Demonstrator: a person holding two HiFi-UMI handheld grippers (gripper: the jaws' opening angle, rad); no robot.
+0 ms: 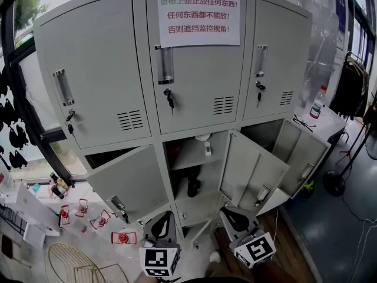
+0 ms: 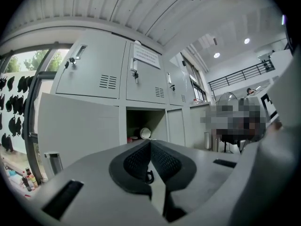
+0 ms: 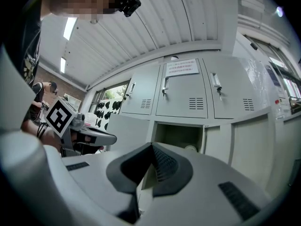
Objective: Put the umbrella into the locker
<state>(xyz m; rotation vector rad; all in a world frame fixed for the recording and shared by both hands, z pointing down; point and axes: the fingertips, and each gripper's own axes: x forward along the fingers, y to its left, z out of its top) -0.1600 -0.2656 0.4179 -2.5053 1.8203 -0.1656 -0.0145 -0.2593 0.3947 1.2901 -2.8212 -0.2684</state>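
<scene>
The grey locker (image 1: 141, 69) has its lower doors swung open. In its open middle compartment (image 1: 203, 158) a dark slim thing (image 1: 193, 183), which looks like the folded umbrella, stands upright below a shelf. A white round thing (image 2: 145, 133) lies on that shelf. My left gripper (image 1: 165, 215) (image 2: 150, 141) is shut with nothing between its pads, level, in front of that compartment. My right gripper (image 1: 230, 211) (image 3: 151, 145) is beside it on the right, also shut and with nothing in it. Neither touches the locker.
The left lower door (image 1: 126, 181) and the middle lower door (image 1: 250, 170) stand out toward me on either side of the grippers. Keys hang from the upper locks (image 1: 169, 99). Red items (image 1: 123, 237) lie on the floor at the left. A bottle (image 1: 318, 102) stands at the right.
</scene>
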